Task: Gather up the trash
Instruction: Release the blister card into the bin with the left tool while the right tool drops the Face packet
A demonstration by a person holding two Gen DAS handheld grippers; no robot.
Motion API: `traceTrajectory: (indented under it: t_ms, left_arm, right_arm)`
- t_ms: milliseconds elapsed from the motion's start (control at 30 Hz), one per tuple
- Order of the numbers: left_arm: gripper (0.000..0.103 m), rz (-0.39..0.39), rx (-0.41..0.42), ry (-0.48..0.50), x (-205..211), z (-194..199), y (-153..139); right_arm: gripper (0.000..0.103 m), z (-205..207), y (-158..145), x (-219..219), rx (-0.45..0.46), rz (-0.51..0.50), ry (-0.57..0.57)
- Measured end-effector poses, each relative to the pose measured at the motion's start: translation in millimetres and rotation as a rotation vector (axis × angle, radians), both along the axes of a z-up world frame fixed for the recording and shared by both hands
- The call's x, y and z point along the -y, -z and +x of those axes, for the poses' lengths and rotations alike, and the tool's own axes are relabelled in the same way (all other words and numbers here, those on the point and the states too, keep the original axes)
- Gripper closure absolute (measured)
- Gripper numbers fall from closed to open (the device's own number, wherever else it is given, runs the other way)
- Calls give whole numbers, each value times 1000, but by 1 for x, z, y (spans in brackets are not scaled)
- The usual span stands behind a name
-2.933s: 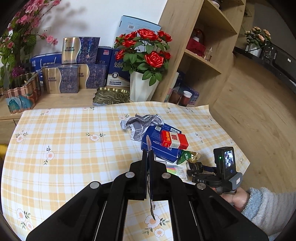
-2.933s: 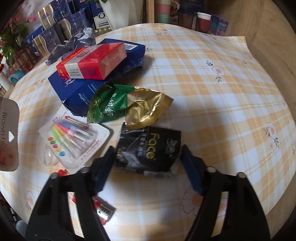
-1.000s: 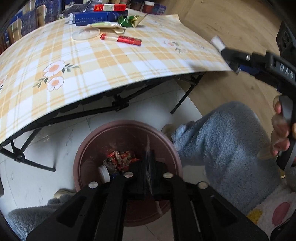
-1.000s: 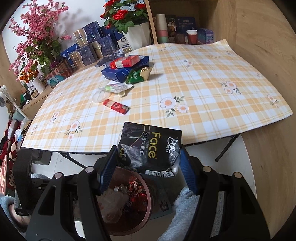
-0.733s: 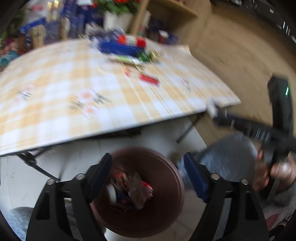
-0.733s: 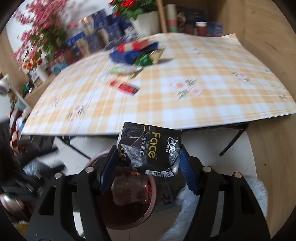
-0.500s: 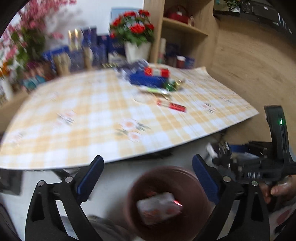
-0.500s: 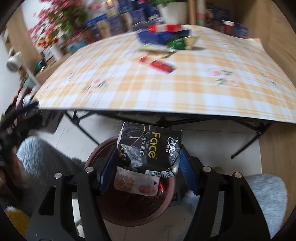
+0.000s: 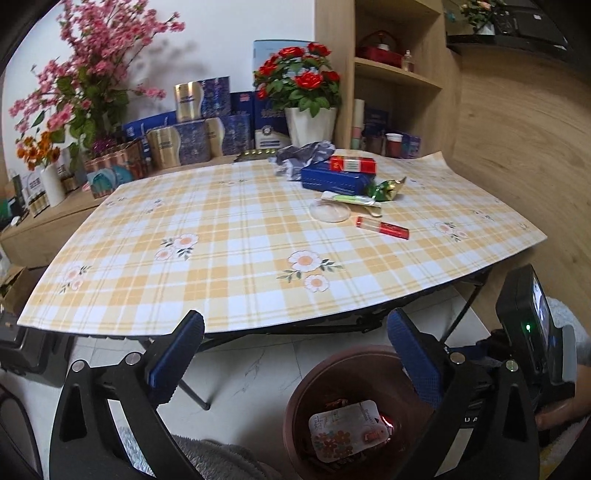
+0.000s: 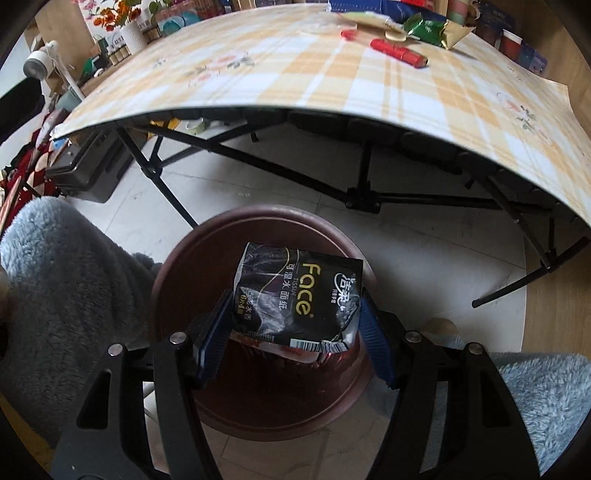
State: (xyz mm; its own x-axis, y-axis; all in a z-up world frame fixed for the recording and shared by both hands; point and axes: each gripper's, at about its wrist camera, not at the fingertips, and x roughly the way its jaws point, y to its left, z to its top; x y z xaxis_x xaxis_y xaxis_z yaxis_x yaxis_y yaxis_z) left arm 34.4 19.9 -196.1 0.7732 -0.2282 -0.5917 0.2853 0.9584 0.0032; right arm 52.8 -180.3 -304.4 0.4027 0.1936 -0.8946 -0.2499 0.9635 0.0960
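While gripped between the right gripper's (image 10: pixel 295 339) fingers, black tissue pack (image 10: pixel 297 295) over brown bin (image 10: pixel 177 280), left gripper (image 9: pixel 295 354) spread empty.

Left gripper (image 9: pixel 295 354) fingers newly apart (card (image 9: pixel 345 430) now in bin (image 9: pixel 314 387)), tissue pack (image 10: pixel 297 295) over it.

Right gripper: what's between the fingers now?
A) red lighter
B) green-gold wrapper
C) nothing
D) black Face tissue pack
D. The right gripper is clamped on the black Face tissue pack over the brown bin; the green-gold wrapper lies on the table.
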Motion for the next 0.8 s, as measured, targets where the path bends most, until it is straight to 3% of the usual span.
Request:
traceTrajectory:
  t_ms: [367,500,800]
  left_arm:
    - [6,-65,-18,-6,-10,1,0]
    - [6,-75,-24,-13,-12,2,0]
    - [6,-156,-50,-43,-26,5,0]
  right_arm:
    - [35,4,14,-3,-47,-23,-4]
    - [9,3,10,-3,-27,-23,2]
    - [6,-1,-13,6,62,-17,37]
